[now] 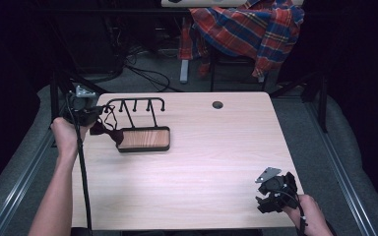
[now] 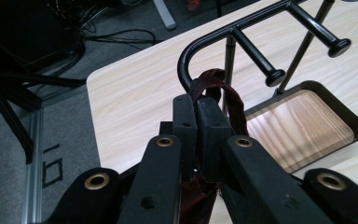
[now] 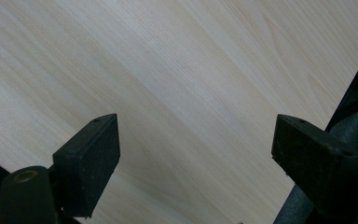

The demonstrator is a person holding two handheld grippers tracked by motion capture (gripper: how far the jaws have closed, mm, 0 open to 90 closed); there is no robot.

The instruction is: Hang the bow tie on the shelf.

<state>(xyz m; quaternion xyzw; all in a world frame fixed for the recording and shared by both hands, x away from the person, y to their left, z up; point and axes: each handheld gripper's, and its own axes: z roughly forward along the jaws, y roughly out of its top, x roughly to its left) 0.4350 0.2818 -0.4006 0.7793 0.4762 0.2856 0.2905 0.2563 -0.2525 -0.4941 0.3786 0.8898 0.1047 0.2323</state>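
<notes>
Left gripper view: strap (image 2: 214, 86) pinched, probably.

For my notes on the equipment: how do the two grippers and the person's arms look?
Both grippers, left gripper and right gripper, are black with blocky jaws, brass-coloured rivets, a grey three-cornered plate on top and a trailing black cable. The forearms are bare, without sleeves.

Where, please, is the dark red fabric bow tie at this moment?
In the high view the dark red fabric bow tie hangs at the table's left, pinched by the left gripper, against the black metal rack above its wooden tray.
</notes>
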